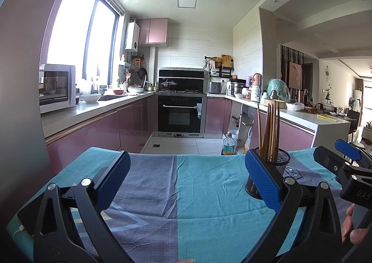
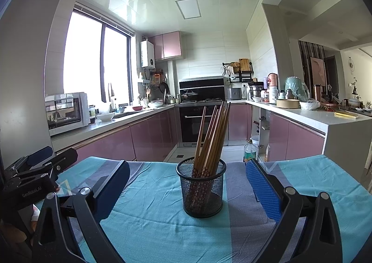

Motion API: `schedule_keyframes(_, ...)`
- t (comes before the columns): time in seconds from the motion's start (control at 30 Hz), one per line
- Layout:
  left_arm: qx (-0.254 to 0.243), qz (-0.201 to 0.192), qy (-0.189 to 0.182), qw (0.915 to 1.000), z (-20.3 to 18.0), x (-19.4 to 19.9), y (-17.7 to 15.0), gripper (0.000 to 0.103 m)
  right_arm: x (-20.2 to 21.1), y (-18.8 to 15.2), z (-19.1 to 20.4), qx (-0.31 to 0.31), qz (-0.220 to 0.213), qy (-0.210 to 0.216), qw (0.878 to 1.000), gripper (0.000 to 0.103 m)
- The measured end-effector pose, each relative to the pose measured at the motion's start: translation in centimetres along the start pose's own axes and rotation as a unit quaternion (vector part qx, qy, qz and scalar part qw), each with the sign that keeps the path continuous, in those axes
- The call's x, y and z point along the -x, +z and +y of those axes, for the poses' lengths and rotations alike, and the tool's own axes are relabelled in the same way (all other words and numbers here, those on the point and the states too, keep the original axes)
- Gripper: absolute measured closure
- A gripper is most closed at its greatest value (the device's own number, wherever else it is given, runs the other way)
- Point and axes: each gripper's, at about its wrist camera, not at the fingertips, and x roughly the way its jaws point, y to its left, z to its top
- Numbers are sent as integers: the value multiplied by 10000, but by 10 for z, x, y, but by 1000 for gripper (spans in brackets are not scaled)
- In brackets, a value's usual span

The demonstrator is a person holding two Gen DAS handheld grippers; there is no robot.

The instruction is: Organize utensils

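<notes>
A black mesh cup (image 2: 201, 188) stands upright on the blue and teal cloth (image 2: 151, 228), holding several brown chopsticks (image 2: 212, 137) that lean to the right. In the right wrist view it sits between and just beyond my open right gripper (image 2: 188, 181), whose fingers touch nothing. In the left wrist view the same cup (image 1: 276, 165) shows partly hidden behind the right finger of my open left gripper (image 1: 186, 174), with the chopsticks (image 1: 269, 130) rising above it. Nothing is between the left fingers. The right gripper (image 1: 348, 170) appears at the far right there.
The cloth-covered table ends at its far edge (image 1: 176, 155), with the kitchen floor beyond. A plastic bottle (image 2: 249, 149) stands on the floor by the pink cabinets (image 2: 148, 137). A person's fingers (image 1: 353, 228) hold the right handle. The left gripper (image 2: 34, 170) shows at the left.
</notes>
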Motion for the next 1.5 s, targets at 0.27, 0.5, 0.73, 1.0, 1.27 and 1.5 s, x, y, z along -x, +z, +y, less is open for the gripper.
schedule_keyframes(0.27,7,-3,-9,10000,1,0,1,6,0,0,0,1,-4,5,10000,6)
schedule_keyframes(0.5,2,-5,-10,10000,1,0,1,6,1,1,-1,-15,2,6,10000,6)
schedule_keyframes(0.73,15,-2,-20,10000,1,-1,2,6,1,1,0,-11,6,10,10000,6)
schedule_keyframes(1.0,14,11,-29,10000,0,-1,1,6,1,2,0,-3,12,5,10000,6)
schedule_keyframes(1.27,13,18,-27,10000,-1,-1,0,6,0,2,-1,-28,7,-1,10000,6)
schedule_keyframes(1.5,18,25,-36,10000,-2,-1,-1,6,1,2,-1,-25,13,-4,10000,6)
